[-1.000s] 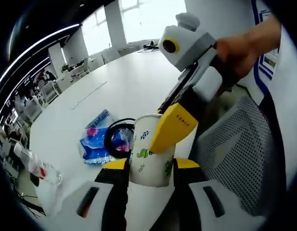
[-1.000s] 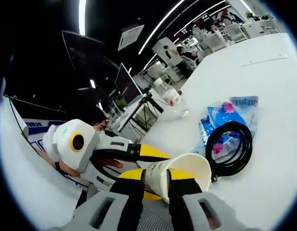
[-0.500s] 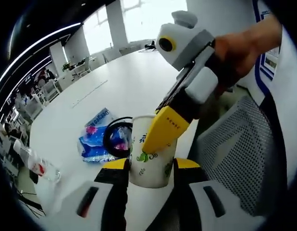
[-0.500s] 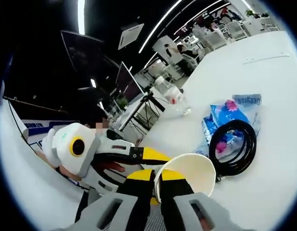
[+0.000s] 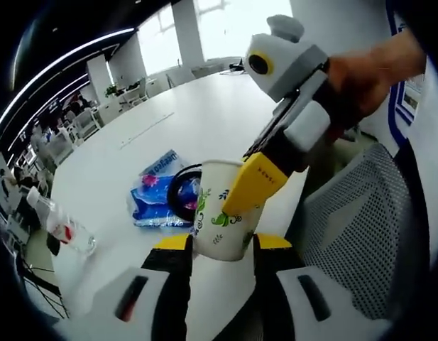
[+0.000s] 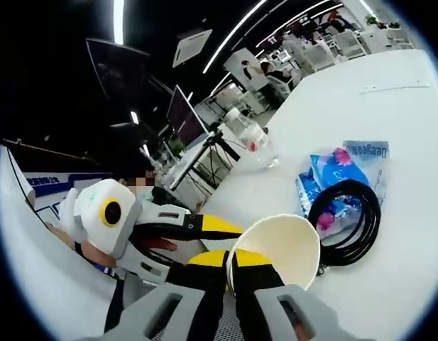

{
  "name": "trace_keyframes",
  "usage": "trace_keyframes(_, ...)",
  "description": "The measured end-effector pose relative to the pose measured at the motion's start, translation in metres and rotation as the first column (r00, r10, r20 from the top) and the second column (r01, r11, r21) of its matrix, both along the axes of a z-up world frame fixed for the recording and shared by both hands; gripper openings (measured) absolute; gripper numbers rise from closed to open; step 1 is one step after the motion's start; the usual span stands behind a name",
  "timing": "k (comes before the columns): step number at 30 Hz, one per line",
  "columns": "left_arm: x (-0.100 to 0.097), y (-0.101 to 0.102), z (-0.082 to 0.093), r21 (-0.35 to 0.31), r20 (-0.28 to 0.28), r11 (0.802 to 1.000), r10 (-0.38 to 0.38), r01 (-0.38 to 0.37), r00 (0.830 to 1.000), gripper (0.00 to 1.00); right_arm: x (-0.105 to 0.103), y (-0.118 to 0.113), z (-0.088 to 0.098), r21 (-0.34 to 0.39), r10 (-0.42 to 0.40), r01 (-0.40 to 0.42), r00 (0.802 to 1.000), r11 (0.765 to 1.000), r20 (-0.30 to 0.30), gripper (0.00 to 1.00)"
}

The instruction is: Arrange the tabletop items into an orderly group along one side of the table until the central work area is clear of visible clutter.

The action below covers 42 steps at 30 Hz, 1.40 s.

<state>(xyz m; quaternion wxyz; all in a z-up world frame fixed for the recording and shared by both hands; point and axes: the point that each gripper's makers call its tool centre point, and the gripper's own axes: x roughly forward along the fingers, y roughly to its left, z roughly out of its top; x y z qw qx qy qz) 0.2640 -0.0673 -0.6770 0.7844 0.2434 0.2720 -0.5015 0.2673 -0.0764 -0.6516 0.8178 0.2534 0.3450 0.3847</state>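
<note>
Since a second ago the paper cup has lifted and tipped a little between my jaws, and my right gripper has narrowed onto its rim. My left gripper holds the cup's base between both jaws; in the right gripper view the cup has one of my right jaws inside its mouth and one outside, pinching the wall. Behind it on the white table lie a black cable coil over a blue tissue pack, and a clear bottle near the edge. A grey mesh chair stands beside the table; office desks and ceiling light strips fill the room beyond.
</note>
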Motion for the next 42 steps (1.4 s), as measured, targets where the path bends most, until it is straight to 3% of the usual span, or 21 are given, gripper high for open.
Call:
trace_keyframes(11,0.009,0.014,0.001,-0.058,-0.044,0.994,0.095,-0.098,0.994,0.31,0.001,-0.016,-0.006,-0.024,-0.033,0.032,0.999,0.999,-0.017,0.0)
trace_keyframes(16,0.018,0.025,0.002,-0.086,-0.066,0.982,0.163,-0.169,0.984,0.31,0.002,-0.023,-0.006,-0.027,-0.058,0.058,0.998,0.998,-0.021,0.0)
trace_keyframes(24,0.028,0.051,-0.003,-0.129,-0.117,0.942,0.295,-0.309,0.948,0.31,0.005,-0.026,-0.008,-0.05,-0.068,0.067,0.997,0.996,-0.025,0.0)
trace_keyframes(36,0.037,0.085,-0.006,-0.162,-0.152,0.889,0.407,-0.429,0.901,0.32,0.023,-0.013,-0.006,-0.098,-0.026,0.025,1.0,0.995,-0.01,0.0)
trace_keyframes(42,0.043,0.088,-0.004,-0.173,-0.145,0.878,0.426,-0.447,0.893,0.32,0.032,-0.005,-0.006,-0.121,-0.004,0.003,1.0,0.993,-0.002,0.0)
